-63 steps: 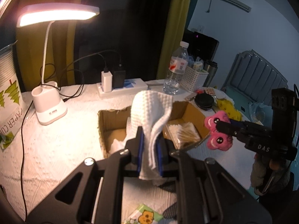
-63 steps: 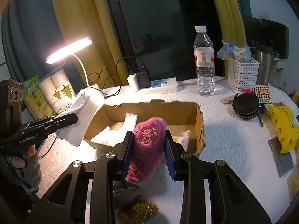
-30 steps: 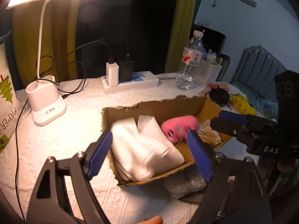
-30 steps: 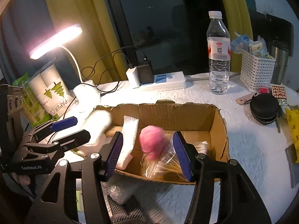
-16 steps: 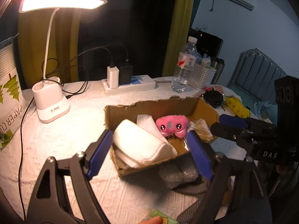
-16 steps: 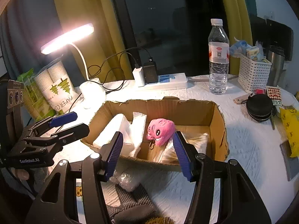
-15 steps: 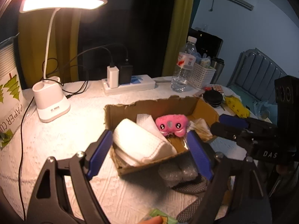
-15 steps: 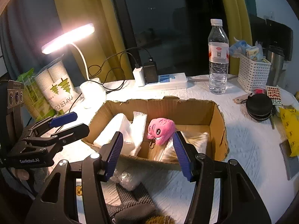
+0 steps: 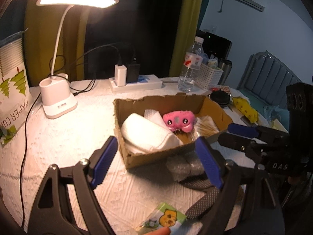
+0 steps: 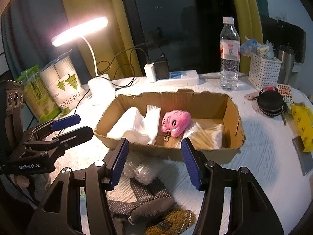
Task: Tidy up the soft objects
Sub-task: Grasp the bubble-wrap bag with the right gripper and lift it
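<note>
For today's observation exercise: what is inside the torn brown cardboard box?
Inside the cardboard box lie a folded white waffle cloth, a pink plush toy and a clear packet of thin wooden sticks. Whatever lies beneath the cloth is covered.

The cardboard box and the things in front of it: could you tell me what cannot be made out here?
- Cardboard box floor: both views, covered by white towel and pink plush toy.
- Dark mesh item: right wrist view, partly behind gripper fingers.
- Cartoon packet: left wrist view, cut by bottom edge.
</note>
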The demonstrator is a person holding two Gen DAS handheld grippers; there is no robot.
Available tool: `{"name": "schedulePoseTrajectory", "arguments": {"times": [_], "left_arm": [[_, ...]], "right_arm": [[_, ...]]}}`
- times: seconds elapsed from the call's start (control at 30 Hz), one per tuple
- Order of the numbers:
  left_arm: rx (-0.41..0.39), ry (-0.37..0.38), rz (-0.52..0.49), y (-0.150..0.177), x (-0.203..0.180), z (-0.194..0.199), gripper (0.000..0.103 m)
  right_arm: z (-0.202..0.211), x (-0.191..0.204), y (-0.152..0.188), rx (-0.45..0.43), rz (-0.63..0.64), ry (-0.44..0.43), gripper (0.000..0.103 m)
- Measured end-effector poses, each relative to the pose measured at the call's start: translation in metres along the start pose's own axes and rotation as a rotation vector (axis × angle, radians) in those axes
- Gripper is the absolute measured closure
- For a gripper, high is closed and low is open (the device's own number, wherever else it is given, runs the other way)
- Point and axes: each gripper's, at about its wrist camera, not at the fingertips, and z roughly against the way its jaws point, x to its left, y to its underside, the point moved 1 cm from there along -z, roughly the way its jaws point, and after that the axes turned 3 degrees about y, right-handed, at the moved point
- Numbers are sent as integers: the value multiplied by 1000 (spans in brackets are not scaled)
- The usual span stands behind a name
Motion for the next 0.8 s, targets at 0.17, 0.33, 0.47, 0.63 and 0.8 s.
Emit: {"name": "schedulePoseTrajectory", "arguments": {"times": [0.17,0.33,0.47,0.63,0.8], "left_arm": [[13,-1,9,11,5,2,20],[32,-2,23,22,13,1,20],[41,-6,38,28,21,0,20],[50,-11,62,35,31,-1,20],[63,-17,81,39,39,-2,20]], "right_arm": [[-8,7,10,30,0,1,44],[-19,13,20,61,0,3,44],[-30,16,25,92,0,12,44],[-46,16,32,142,-11,25,44],[-59,19,35,176,-17,19,44]]}}
